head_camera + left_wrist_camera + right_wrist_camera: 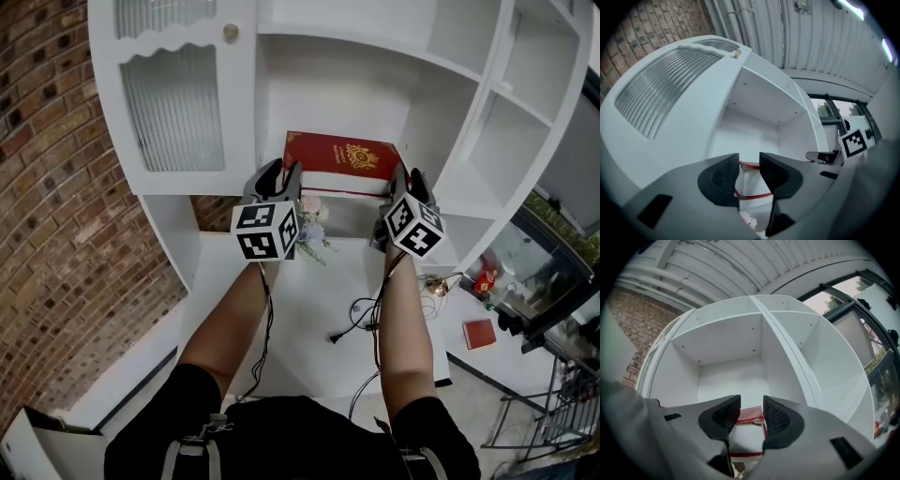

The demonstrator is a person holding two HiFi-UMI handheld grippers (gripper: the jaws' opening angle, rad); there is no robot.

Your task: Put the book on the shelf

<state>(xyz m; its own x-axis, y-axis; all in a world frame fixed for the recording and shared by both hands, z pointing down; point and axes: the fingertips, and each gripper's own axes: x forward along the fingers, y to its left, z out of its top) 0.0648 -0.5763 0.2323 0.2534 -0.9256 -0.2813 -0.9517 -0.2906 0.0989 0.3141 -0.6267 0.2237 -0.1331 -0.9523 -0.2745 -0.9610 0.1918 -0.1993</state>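
Note:
A red book (339, 160) with a gold emblem on its cover is held flat in front of the white shelf unit's middle compartment (356, 89). My left gripper (285, 173) is shut on its left edge and my right gripper (406, 180) on its right edge. In the left gripper view the left gripper (749, 171) has the book (751, 194), red covers and white pages, between its pads. Likewise in the right gripper view, the right gripper (751, 415) clamps the book (748, 436). The open compartment (729, 366) lies straight ahead.
A cabinet door with ribbed glass (174, 108) is left of the compartment, and more open shelves (511, 141) are to the right. Flowers (313, 231) and black cables (361, 319) lie on the white desk (309, 309) below. Another red book (479, 333) lies low right. A brick wall (52, 187) is at the left.

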